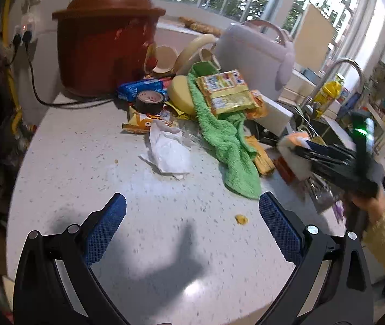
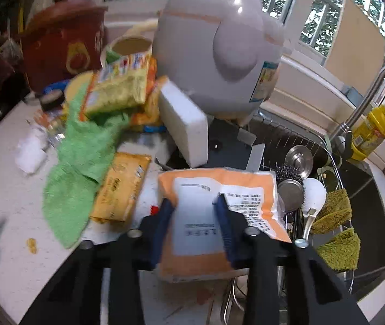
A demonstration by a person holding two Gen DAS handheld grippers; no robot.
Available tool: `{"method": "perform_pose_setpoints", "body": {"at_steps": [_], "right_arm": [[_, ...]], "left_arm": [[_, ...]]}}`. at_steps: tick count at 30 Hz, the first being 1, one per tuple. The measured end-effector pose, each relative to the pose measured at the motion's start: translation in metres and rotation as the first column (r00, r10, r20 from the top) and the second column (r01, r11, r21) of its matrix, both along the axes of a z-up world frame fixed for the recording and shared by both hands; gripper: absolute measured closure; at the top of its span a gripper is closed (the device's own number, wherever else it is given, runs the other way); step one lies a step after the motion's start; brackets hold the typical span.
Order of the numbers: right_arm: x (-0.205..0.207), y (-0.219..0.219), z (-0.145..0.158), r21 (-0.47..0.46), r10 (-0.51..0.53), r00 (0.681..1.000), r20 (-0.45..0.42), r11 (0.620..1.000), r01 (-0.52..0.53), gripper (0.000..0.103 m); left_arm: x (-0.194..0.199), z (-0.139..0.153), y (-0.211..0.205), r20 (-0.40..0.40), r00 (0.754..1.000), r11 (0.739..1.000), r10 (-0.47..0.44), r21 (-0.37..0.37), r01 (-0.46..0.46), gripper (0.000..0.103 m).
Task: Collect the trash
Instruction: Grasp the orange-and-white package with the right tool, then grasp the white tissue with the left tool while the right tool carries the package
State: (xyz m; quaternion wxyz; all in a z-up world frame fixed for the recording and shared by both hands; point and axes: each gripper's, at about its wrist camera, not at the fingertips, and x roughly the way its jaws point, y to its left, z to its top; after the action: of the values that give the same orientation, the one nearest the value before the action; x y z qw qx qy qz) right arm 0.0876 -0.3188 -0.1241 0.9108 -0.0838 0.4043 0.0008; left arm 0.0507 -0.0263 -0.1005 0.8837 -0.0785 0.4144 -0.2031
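Observation:
My left gripper (image 1: 192,211) is open and empty above the white speckled counter (image 1: 84,162). A crumpled white paper (image 1: 169,151) lies ahead of it, and a small yellow crumb (image 1: 241,218) lies by the right finger. My right gripper (image 2: 195,203) is shut on an orange and white packet (image 2: 219,189) and holds it near the sink edge; the packet also shows in the left wrist view (image 1: 295,146). Yellow wrappers (image 1: 225,92) lie on a green towel (image 1: 225,138). Another yellow wrapper (image 2: 122,187) lies left of the packet.
A brown clay pot (image 1: 103,40), a white rice cooker (image 2: 216,51), a black tape roll (image 1: 149,100), a blue packet (image 1: 141,86) and a white sponge block (image 2: 184,127) crowd the back. The sink rack (image 2: 314,168) with utensils is at right, by the faucet (image 2: 365,100).

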Motion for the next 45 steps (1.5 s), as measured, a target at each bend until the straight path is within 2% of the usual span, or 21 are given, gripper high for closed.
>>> {"method": "perform_pose_setpoints", "body": {"at_steps": [2, 3, 4, 10, 11, 12, 13, 14, 15, 18, 23, 29, 33, 35, 39, 41, 42, 45], "right_arm": [[-0.004, -0.005, 0.009, 0.043, 0.001, 1.0, 0.015, 0.999, -0.001, 0.081], [-0.006, -0.006, 0.015, 0.057, -0.001, 1.0, 0.027, 0.998, -0.001, 0.087], [-0.01, -0.008, 0.023, 0.075, -0.001, 0.999, 0.041, 0.997, -0.002, 0.101], [-0.029, -0.016, 0.059, 0.142, 0.009, 0.995, 0.099, 0.99, -0.023, 0.103], [-0.032, -0.017, 0.064, 0.156, 0.006, 0.994, 0.111, 0.987, -0.023, 0.103], [-0.036, -0.019, 0.071, 0.181, 0.003, 0.992, 0.123, 0.983, -0.025, 0.103], [-0.039, -0.022, 0.077, 0.206, -0.003, 0.991, 0.131, 0.978, -0.024, 0.103], [-0.041, -0.024, 0.081, 0.215, -0.006, 0.99, 0.14, 0.976, -0.025, 0.103], [-0.046, -0.025, 0.087, 0.224, -0.007, 0.988, 0.154, 0.974, -0.028, 0.103], [-0.055, -0.026, 0.098, 0.239, -0.004, 0.984, 0.179, 0.97, -0.039, 0.103], [-0.065, -0.023, 0.116, 0.271, 0.002, 0.976, 0.22, 0.96, -0.063, 0.103], [-0.075, -0.008, 0.138, 0.266, 0.044, 0.964, 0.262, 0.957, -0.116, 0.103], [-0.087, 0.002, 0.154, 0.263, 0.083, 0.952, 0.296, 0.951, -0.164, 0.103], [-0.092, 0.009, 0.159, 0.252, 0.109, 0.947, 0.302, 0.949, -0.19, 0.103], [-0.094, 0.018, 0.158, 0.252, 0.129, 0.944, 0.303, 0.945, -0.21, 0.103], [-0.094, 0.026, 0.154, 0.228, 0.145, 0.943, 0.3, 0.949, -0.219, 0.103], [-0.092, 0.031, 0.148, 0.207, 0.157, 0.945, 0.288, 0.953, -0.221, 0.103], [-0.078, 0.035, 0.113, 0.227, 0.146, 0.97, 0.194, 0.955, -0.189, 0.103]], "left_arm": [[0.015, -0.006, 0.001, -0.03, 1.0, 0.999, 0.009, -0.034, -0.01, 0.007], [0.025, -0.009, 0.0, -0.045, 0.999, 0.999, 0.005, -0.05, -0.007, 0.007], [0.038, -0.013, -0.002, -0.06, 0.998, 0.998, 0.009, -0.055, -0.012, 0.007], [0.084, -0.03, -0.021, -0.084, 0.995, 0.999, 0.045, -0.013, -0.046, 0.01], [0.089, -0.032, -0.024, -0.077, 0.996, 0.999, 0.035, -0.004, -0.036, 0.024], [0.094, -0.035, -0.029, -0.076, 0.997, 1.0, 0.022, 0.016, -0.021, 0.047], [0.099, -0.038, -0.033, -0.083, 0.996, 0.999, 0.012, 0.039, -0.009, 0.059], [0.101, -0.041, -0.036, -0.091, 0.996, 0.999, 0.0, 0.046, 0.004, 0.084], [0.105, -0.047, -0.038, -0.108, 0.994, 0.999, -0.008, 0.053, 0.014, 0.097], [0.106, -0.055, -0.035, -0.113, 0.994, 1.0, -0.005, 0.028, 0.008, 0.1], [0.101, -0.044, -0.029, -0.072, 0.997, 1.0, -0.018, -0.008, 0.017, 0.102], [0.081, -0.014, -0.017, 0.003, 0.998, 0.997, -0.057, -0.056, 0.057, 0.102], [0.056, 0.015, 0.001, 0.07, 0.994, 0.991, -0.078, -0.104, 0.085, 0.102], [0.044, 0.027, 0.008, 0.098, 0.991, 0.99, -0.089, -0.105, 0.099, 0.102], [0.018, 0.046, 0.021, 0.145, 0.984, 0.984, -0.101, -0.134, 0.121, 0.102], [0.008, 0.049, 0.026, 0.142, 0.985, 0.984, -0.102, -0.13, 0.121, 0.102], [0.005, 0.047, 0.029, 0.137, 0.986, 0.985, -0.097, -0.131, 0.115, 0.102], [-0.006, 0.041, 0.037, 0.124, 0.989, 0.986, -0.083, -0.131, 0.099, 0.102]]}}
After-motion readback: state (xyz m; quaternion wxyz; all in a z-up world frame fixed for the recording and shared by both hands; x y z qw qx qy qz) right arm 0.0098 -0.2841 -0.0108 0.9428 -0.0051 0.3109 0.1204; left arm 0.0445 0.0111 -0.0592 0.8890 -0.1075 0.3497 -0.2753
